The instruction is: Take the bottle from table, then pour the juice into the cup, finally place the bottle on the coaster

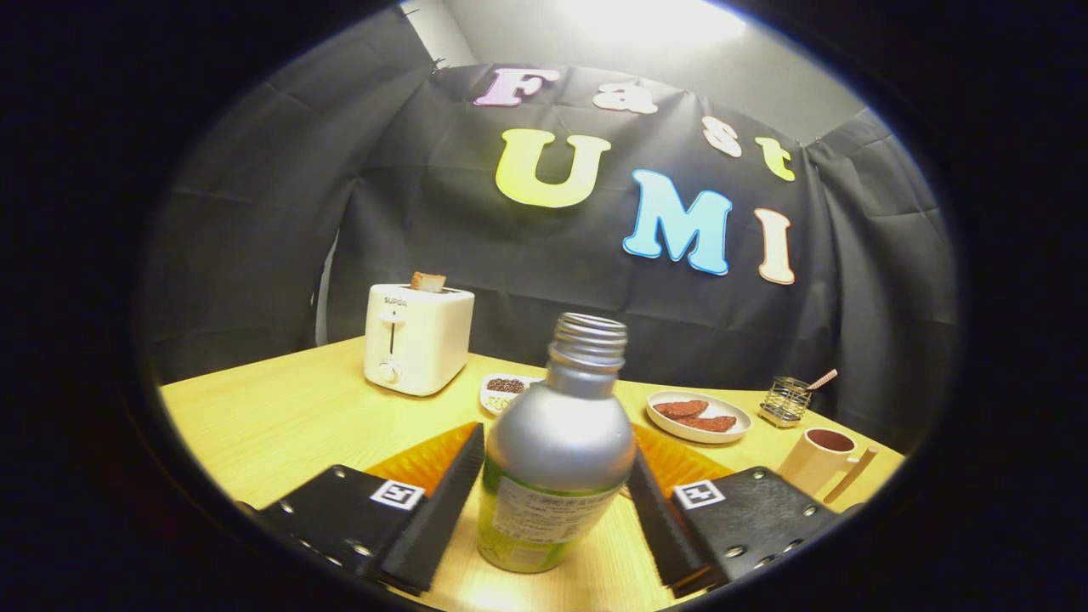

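A: In the gripper view, what are the fingers at?

B: The gripper [557,510] has its two fingers [438,501] on either side of the bottle [557,450], both pressing against its body, so it is clamped on the bottle. The bottle stands upright between them, silver in its upper part, with a green label lower down. Its threaded neck has no cap on it.

A: Is the bottle on the table?

B: Its base looks to be at the near edge of the wooden table [272,416], though I cannot tell whether it rests there or is lifted a little.

A: And the cup?

B: The cup [820,459] is a pale mug with a handle, beyond the right finger near the table's right edge, well apart from the bottle. Its inside looks dark.

A: What else sits on the table?

B: A white toaster [416,338] with a slice of bread [427,281] sticking out stands toward the far left corner. A small dish [503,389] is just behind the bottle, a white plate [699,418] with reddish pieces lies farther right, and a wire holder [784,401] stands by the far right edge.
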{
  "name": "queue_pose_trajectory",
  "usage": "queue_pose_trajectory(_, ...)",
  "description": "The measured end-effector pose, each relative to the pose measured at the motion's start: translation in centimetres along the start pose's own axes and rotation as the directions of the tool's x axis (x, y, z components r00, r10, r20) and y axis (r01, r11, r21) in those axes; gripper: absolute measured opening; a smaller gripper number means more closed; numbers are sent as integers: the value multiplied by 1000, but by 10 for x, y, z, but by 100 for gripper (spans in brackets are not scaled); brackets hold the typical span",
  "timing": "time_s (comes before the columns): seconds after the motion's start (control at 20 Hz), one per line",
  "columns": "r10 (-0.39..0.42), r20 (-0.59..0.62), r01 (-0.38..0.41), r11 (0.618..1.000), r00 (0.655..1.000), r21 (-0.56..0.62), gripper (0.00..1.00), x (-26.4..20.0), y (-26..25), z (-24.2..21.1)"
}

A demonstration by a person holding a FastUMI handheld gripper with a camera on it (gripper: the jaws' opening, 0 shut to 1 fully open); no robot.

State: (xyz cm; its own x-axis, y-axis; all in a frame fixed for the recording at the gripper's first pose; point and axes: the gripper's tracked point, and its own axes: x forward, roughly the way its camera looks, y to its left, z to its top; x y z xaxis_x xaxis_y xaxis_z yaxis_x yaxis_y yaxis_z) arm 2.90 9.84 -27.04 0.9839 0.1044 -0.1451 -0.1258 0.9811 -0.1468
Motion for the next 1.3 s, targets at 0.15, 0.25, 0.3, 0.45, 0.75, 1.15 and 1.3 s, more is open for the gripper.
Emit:
queue_pose_trajectory(0.15, 40, 20, -41, 997, 999, 61, 83, -4, 2, 4)
queue_pose_trajectory(0.25, 49, 19, -51, 995, 999, 89, 79, -4, -2, 4)
queue_pose_trajectory(0.3, 50, 12, -51, 994, 999, 100, 79, -4, -7, 4)
queue_pose_trajectory(0.45, 31, 37, -37, 989, 999, 147, 79, -14, -29, 18)
queue_pose_trajectory(0.75, -23, 93, -9, 945, 995, 327, 79, -24, -76, 58)
queue_pose_trajectory(1.15, -17, 75, -39, 732, 997, 681, 77, -6, -116, 51)
queue_pose_trajectory(1.3, 1, 64, -49, 670, 998, 741, 77, -2, -126, 44)
